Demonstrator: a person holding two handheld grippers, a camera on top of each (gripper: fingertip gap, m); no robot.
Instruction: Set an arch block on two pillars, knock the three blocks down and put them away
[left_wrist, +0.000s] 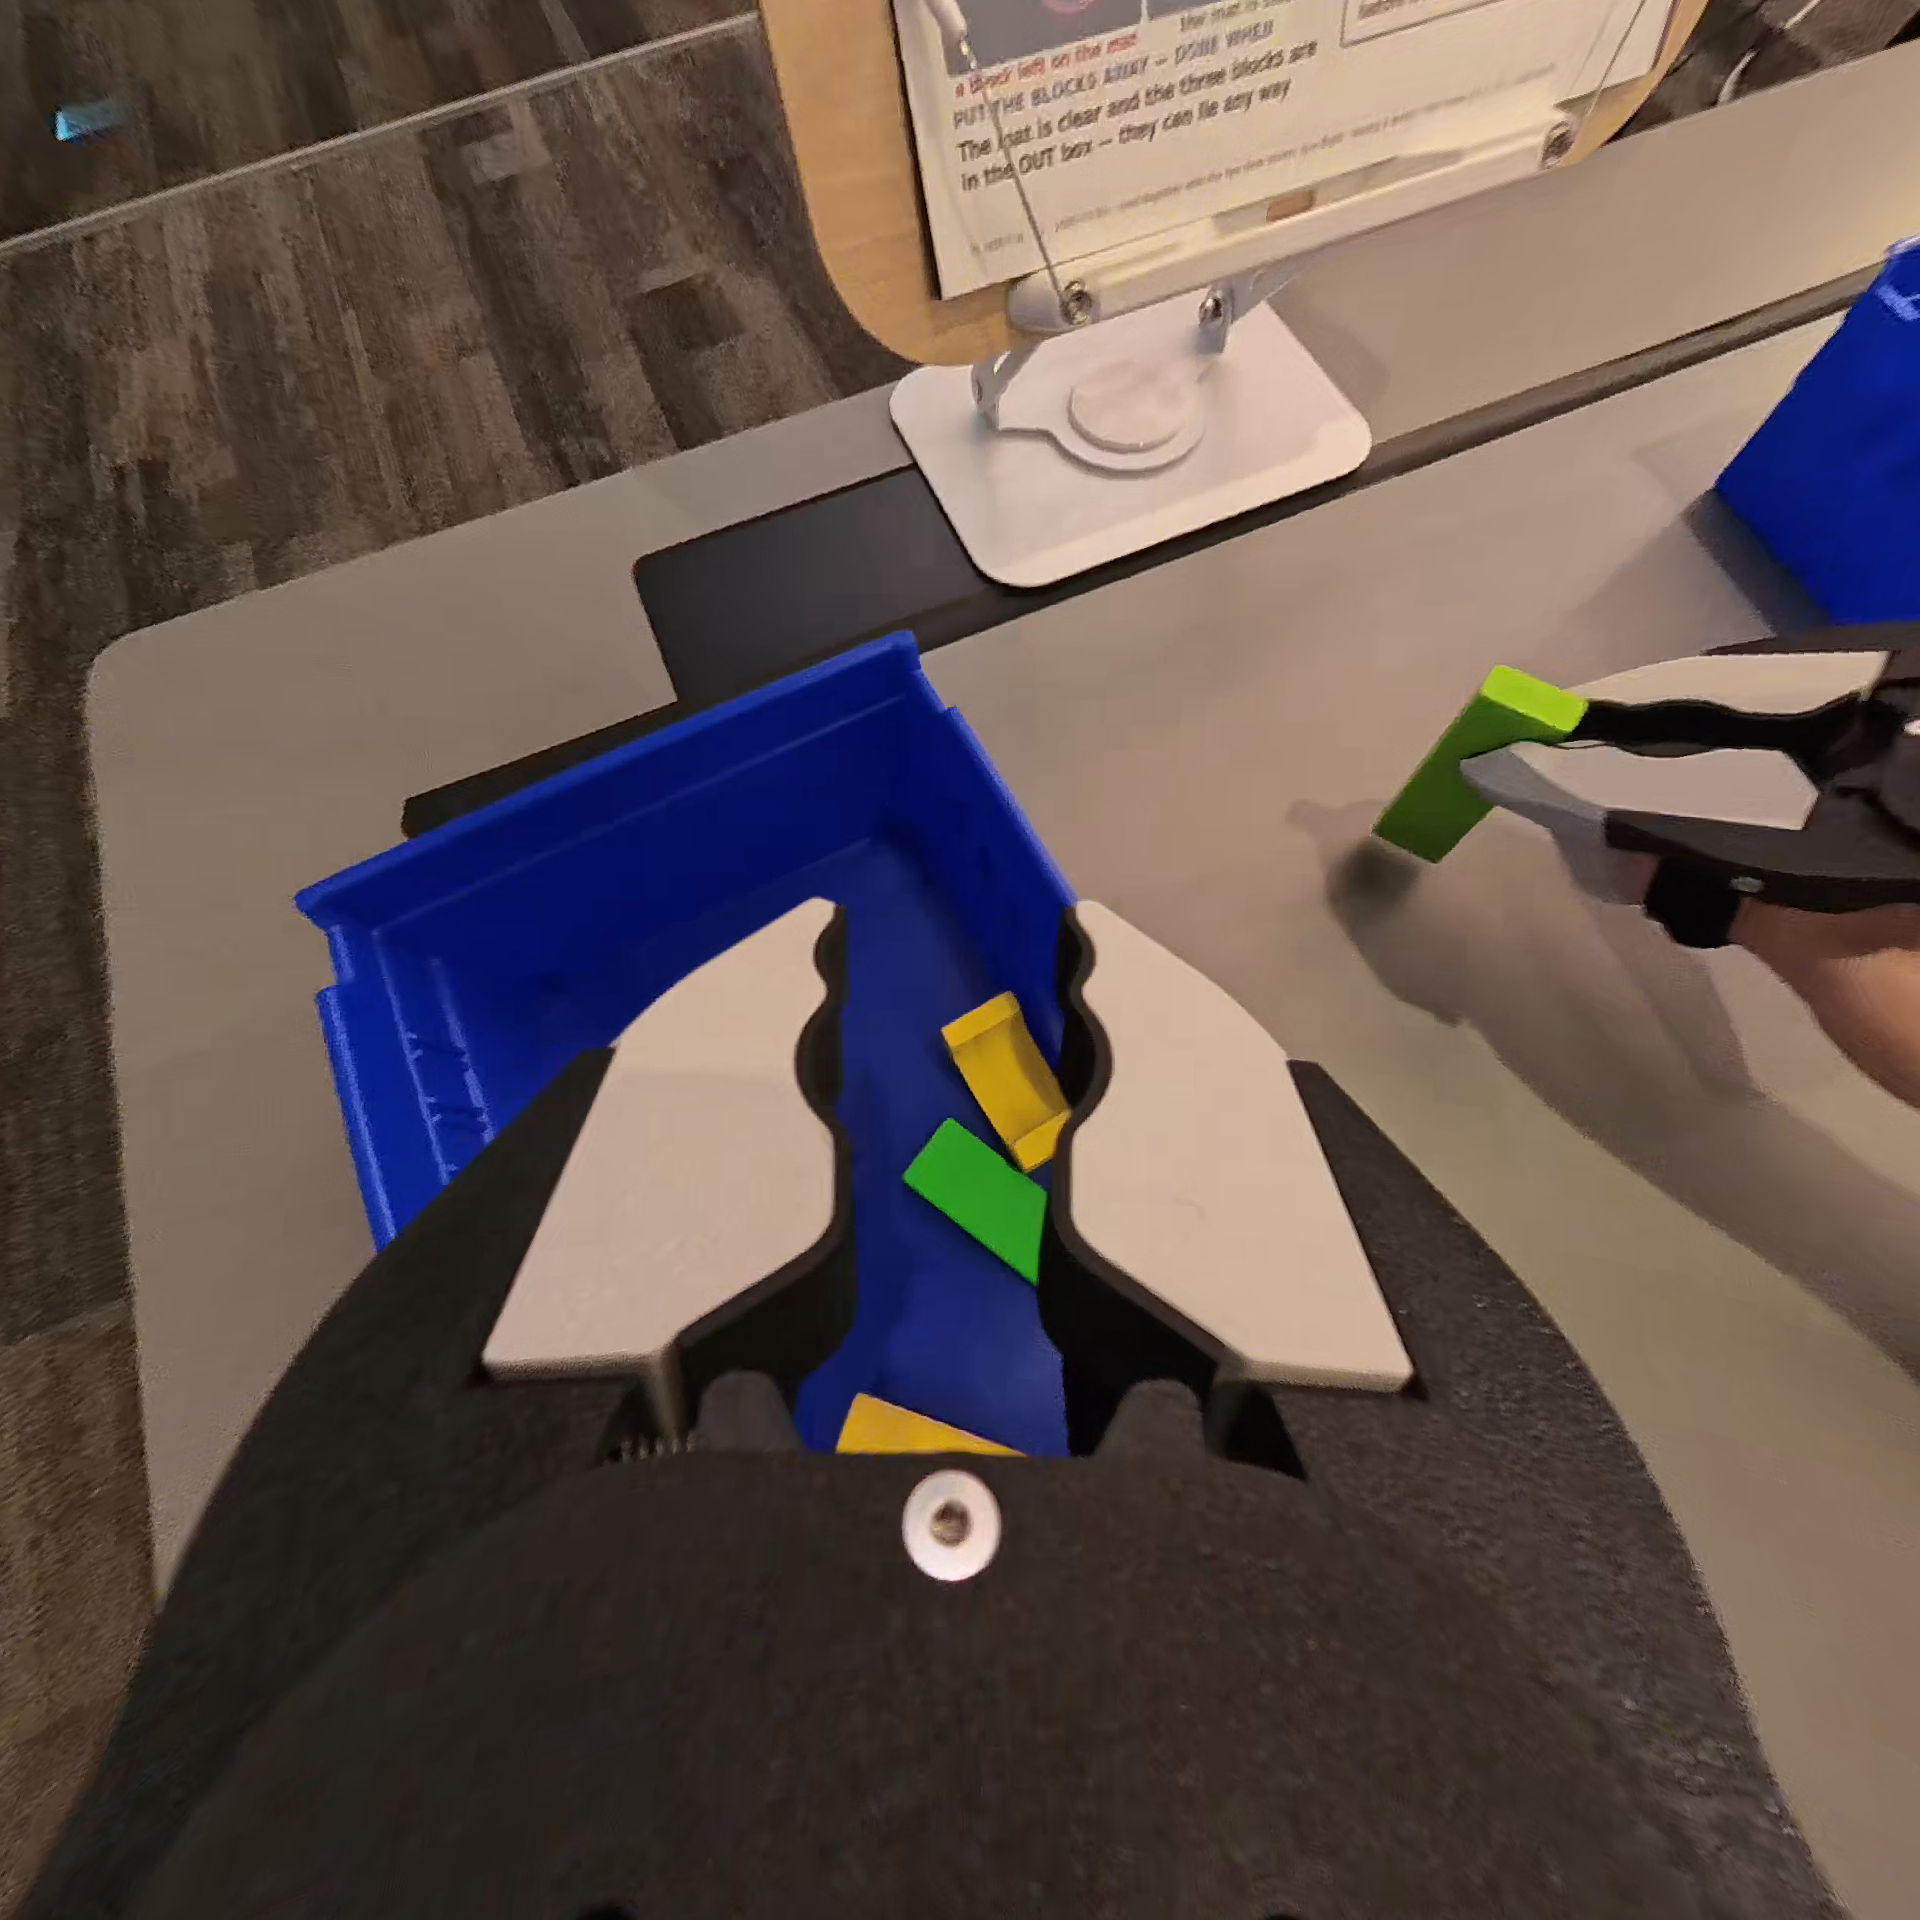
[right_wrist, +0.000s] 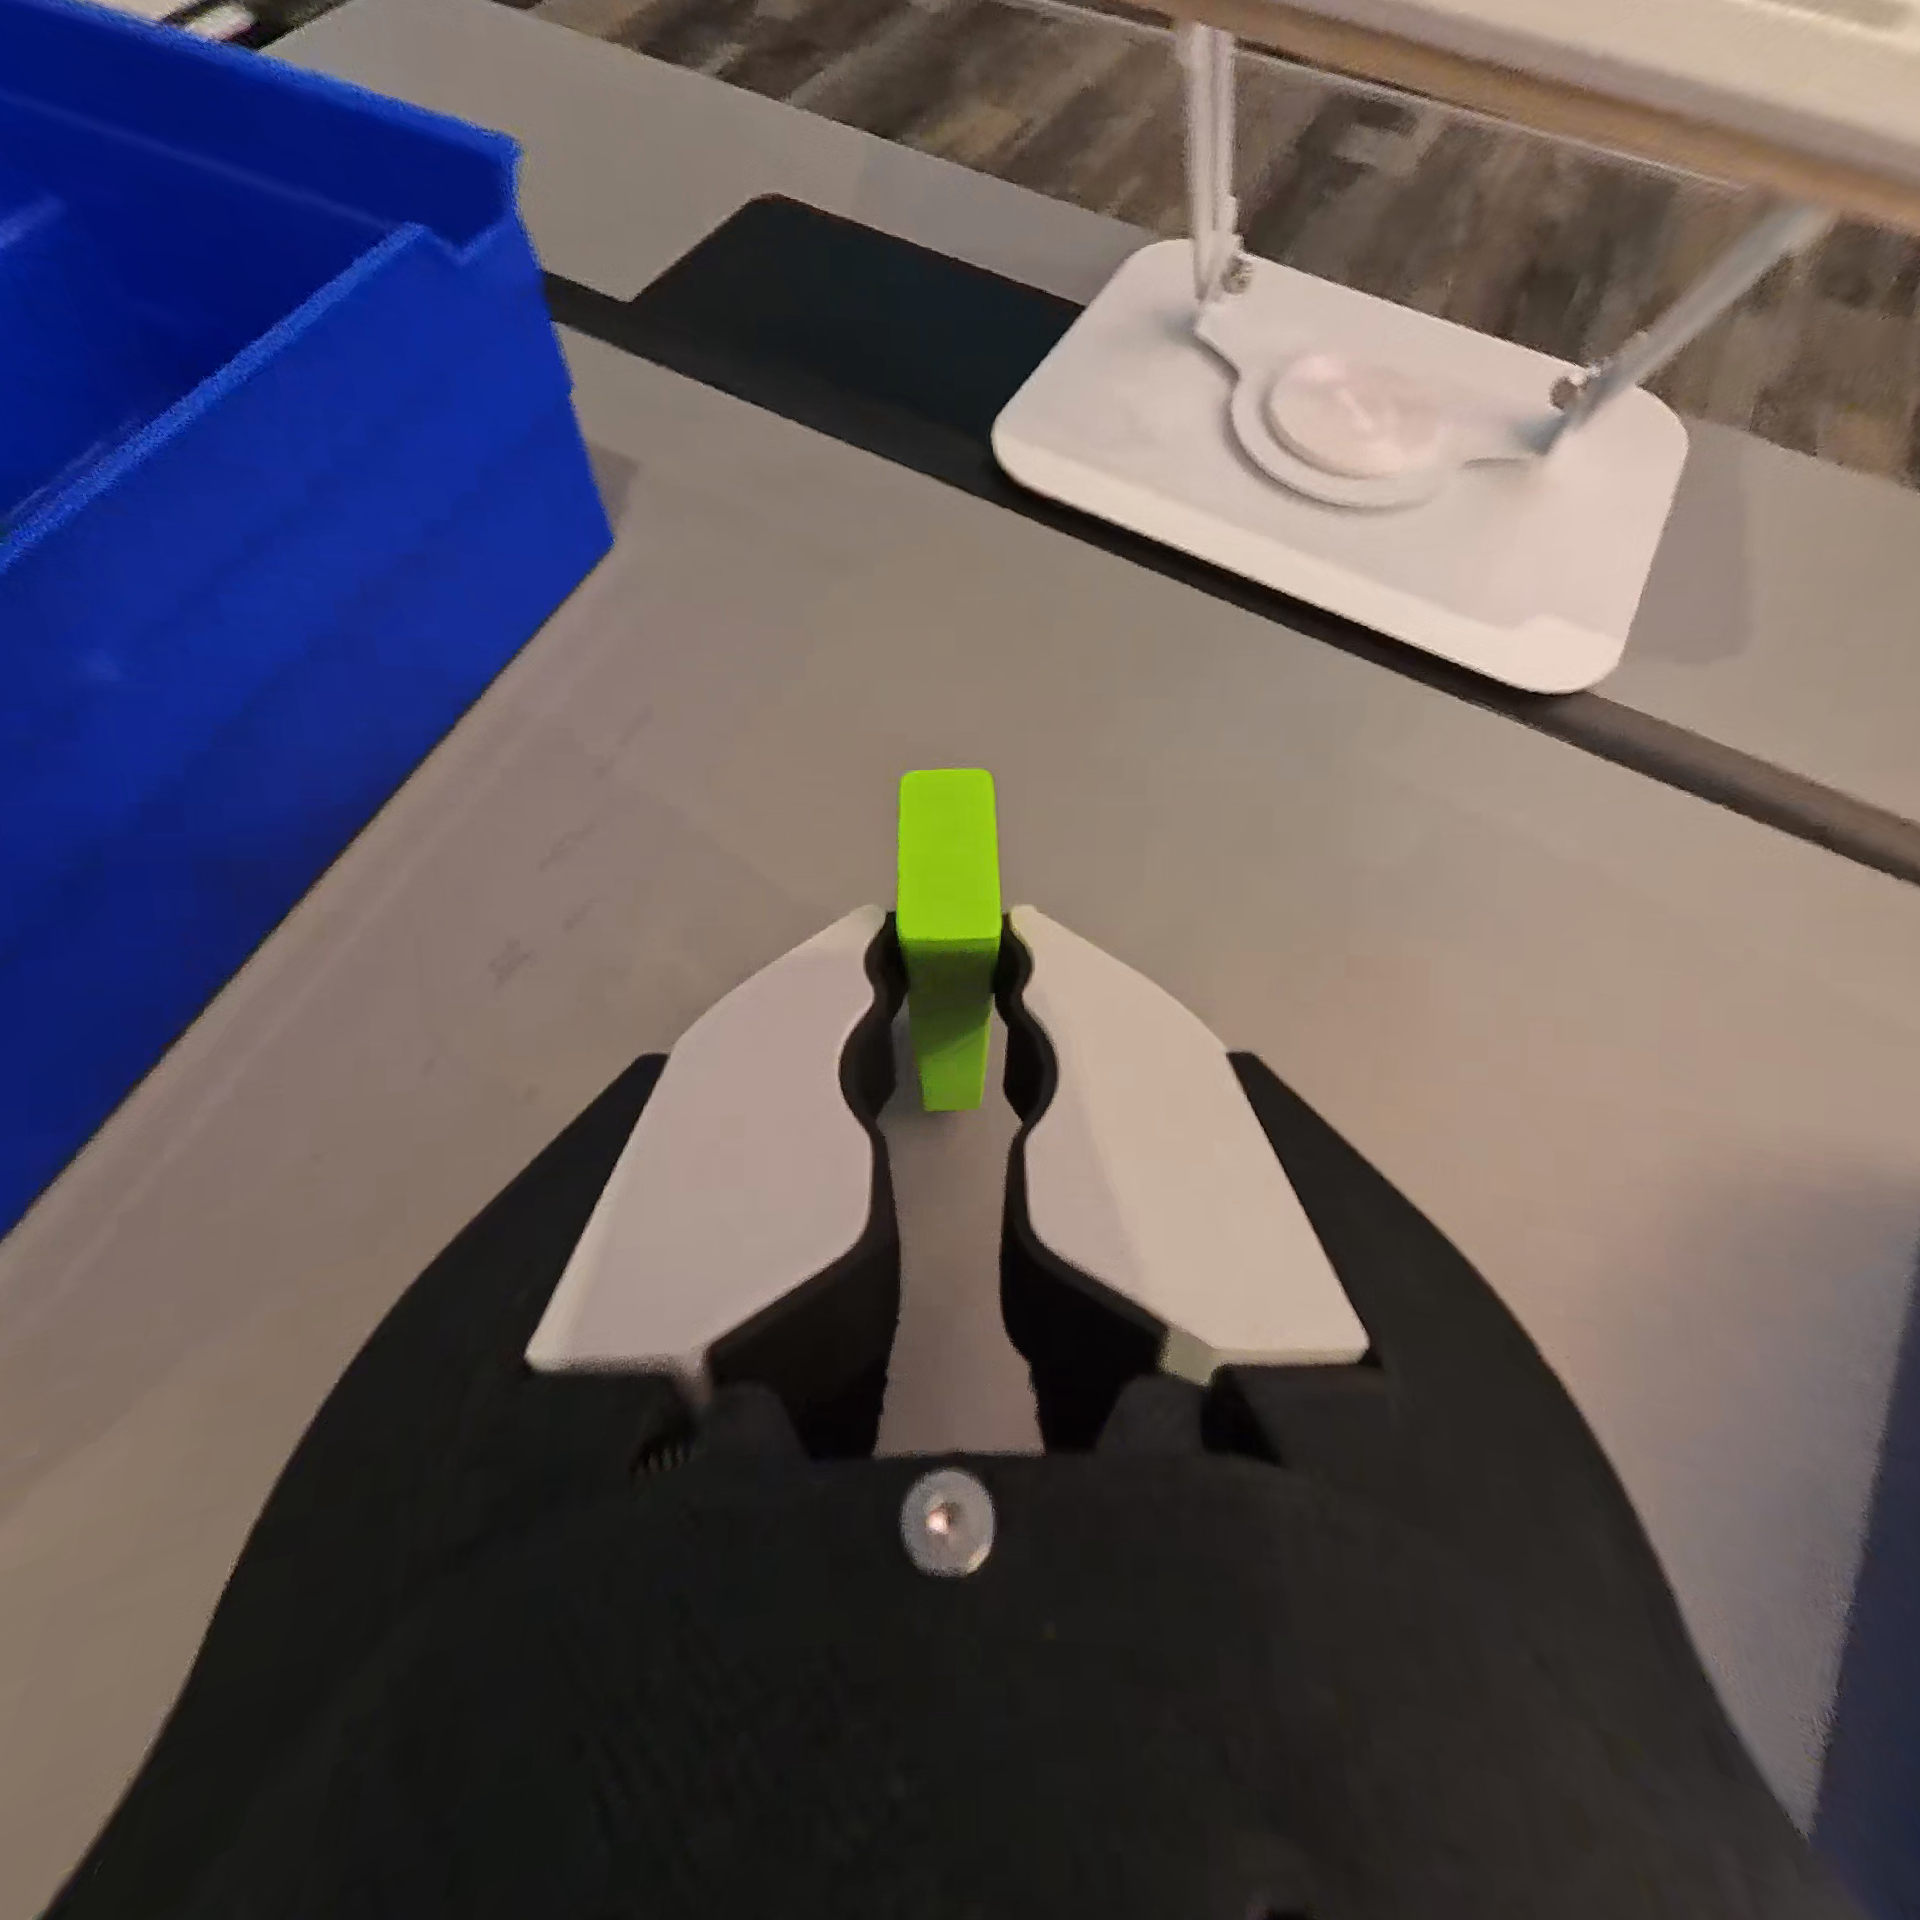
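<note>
Two blocks, a yellow arch block (left_wrist: 1006, 1075) and a dark green block (left_wrist: 982, 1195), lie on the floor of the blue bin (left_wrist: 665, 821), near its right wall; a further yellow piece (left_wrist: 914, 1429) shows just behind the left gripper (left_wrist: 951, 920), whose jaws hang spread and empty over the bin. The right gripper (right_wrist: 940, 920) pinches a lime green pillar block (right_wrist: 945, 935) in its jaws, off the grey bench (left_wrist: 1195, 748), with open bench between it and the bin's right rim. A white stand base (right_wrist: 1340, 551) sits beyond, and a second blue bin (left_wrist: 1839, 468) at far right.
</note>
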